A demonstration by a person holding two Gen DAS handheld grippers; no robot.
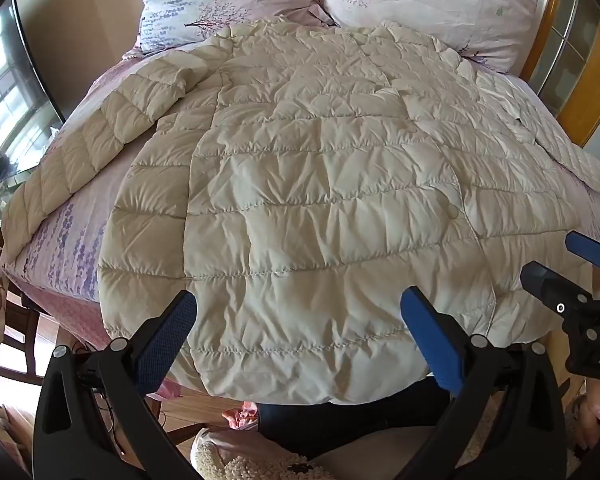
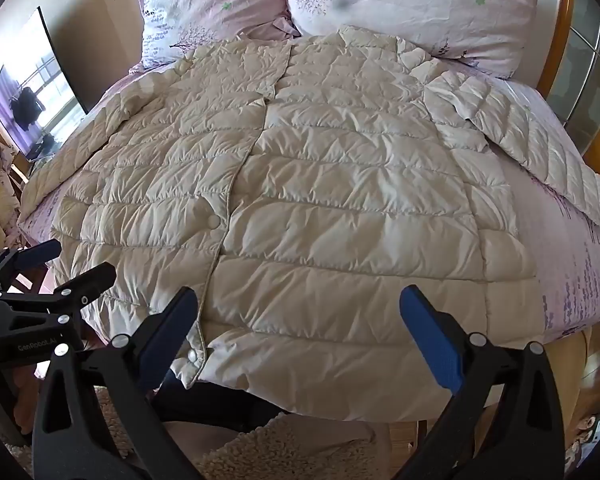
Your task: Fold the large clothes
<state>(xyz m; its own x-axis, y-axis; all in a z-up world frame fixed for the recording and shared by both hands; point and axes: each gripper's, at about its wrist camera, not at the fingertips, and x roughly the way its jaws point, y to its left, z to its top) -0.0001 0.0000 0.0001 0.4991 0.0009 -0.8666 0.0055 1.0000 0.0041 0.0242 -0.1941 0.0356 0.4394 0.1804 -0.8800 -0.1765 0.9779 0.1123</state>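
Both tongs hang spread wide and empty: the left gripper (image 1: 298, 300) above the jacket's near hem, the right gripper (image 2: 298, 300) just beside it over the same hem, each tilted steeply down at the fabric with nothing between the pads. And there's the jacket (image 2: 300, 168), a cream quilted puffer, lying flat and front-up on the bed (image 2: 572, 248), collar toward the pillows (image 2: 412, 4) and hem draping off the bed's near edge. Snap placket (image 2: 236, 184) runs down the jacket's middle, closed as far as I can see. One sleeve (image 1: 80, 152) trails away from the jacket toward the bed's left edge, the other sleeve (image 2: 540, 152) angles off on the opposite side. No fold made yet, by the look of it, so the opening move is likely a sleeve or a side panel brought in over the body. To do it cleanly: pinch through the full puffy thickness at a seam line, not just the slippery shell, lift low, and carry it across toward the placket so the padding doesn't balloon or drag the rest of the jacket off its square lie.
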